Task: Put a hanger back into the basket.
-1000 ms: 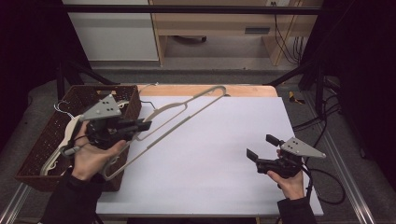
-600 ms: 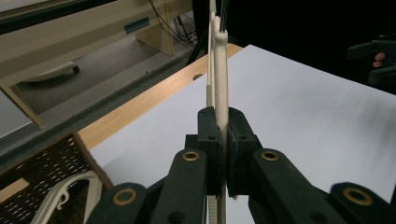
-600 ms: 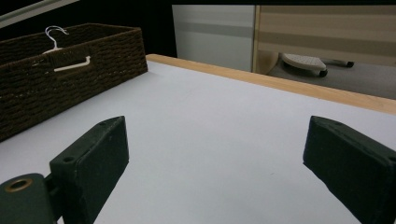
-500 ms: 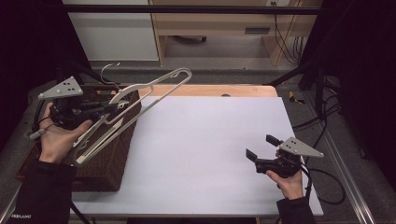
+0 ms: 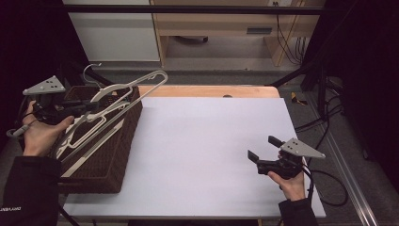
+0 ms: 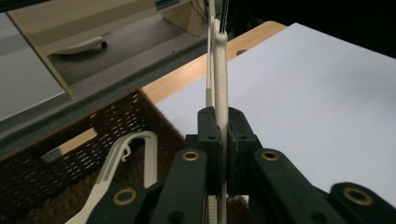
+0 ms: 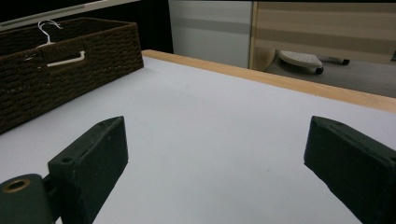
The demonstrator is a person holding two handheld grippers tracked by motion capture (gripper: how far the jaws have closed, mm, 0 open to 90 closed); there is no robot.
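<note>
Left gripper [image 5: 87, 107] clamped on cream hanger [image 5: 123, 90], hanger held above wicker basket [image 5: 123, 141], right gripper [image 5: 264, 148] wide open

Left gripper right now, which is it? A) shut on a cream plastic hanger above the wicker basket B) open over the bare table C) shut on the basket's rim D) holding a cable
A: in the left gripper view the left gripper has its jaws clamped on the cream plastic hanger, and the high view shows it over the wicker basket.
</note>
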